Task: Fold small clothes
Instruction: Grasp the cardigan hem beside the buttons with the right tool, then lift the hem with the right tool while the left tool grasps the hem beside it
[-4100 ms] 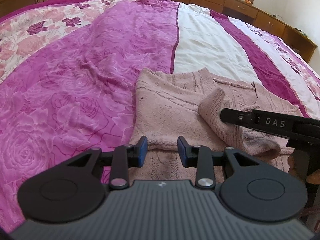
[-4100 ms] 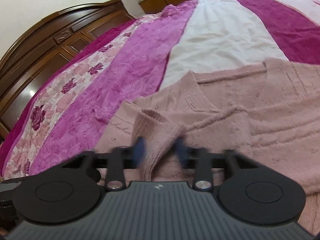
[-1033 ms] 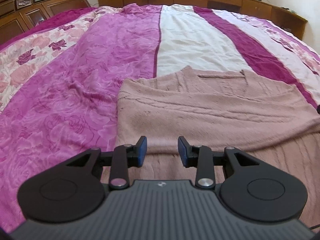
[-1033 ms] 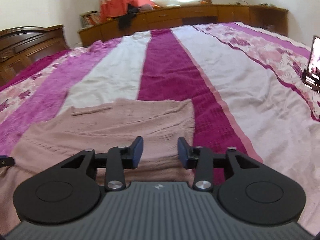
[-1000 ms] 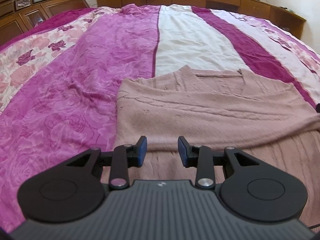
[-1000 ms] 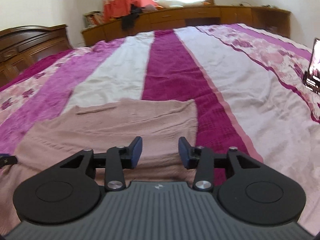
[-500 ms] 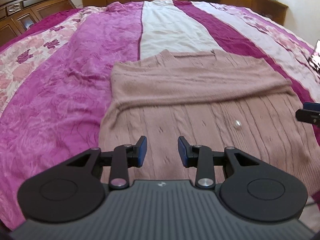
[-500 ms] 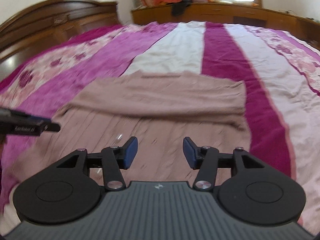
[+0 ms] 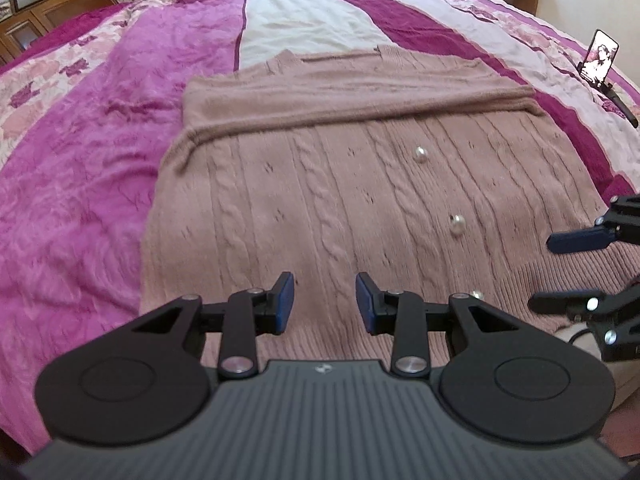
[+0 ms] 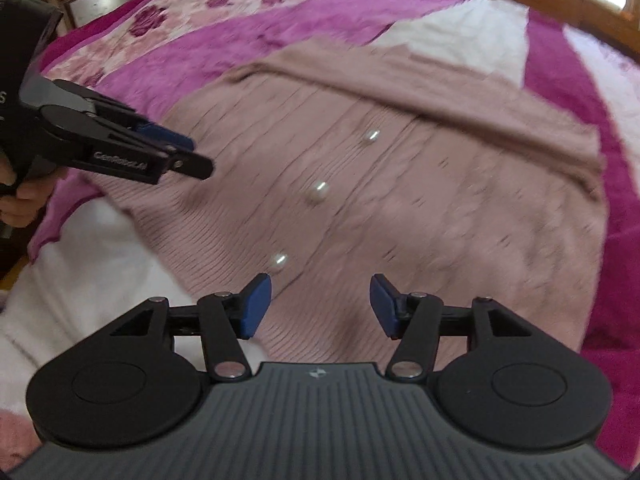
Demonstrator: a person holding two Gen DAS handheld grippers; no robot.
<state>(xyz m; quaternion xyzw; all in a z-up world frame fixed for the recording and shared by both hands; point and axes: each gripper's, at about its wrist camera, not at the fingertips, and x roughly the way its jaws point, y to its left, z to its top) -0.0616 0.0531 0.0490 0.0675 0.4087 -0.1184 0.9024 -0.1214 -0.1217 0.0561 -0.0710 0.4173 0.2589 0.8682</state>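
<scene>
The left wrist view looks low along its left hand-held gripper [image 9: 325, 306] over the hem of the dusty-pink cable-knit cardigan [image 9: 320, 184] up the bed, while the right wrist view, close above its right hand-held gripper [image 10: 320, 306], faces leftward across the same pearl-buttoned front.

One pink cable-knit cardigan [image 9: 320, 184] lies on one bed [image 9: 100, 168]. Three pearl buttons counted on it: far [image 9: 421, 155], middle [image 9: 457, 223], near [image 9: 476, 295]. Two tools in view: left tool [image 9: 325, 307], right tool [image 10: 320, 305]. One phone on a stand [image 9: 601, 57] at the far right. One hand [image 10: 22, 196] visible.
</scene>
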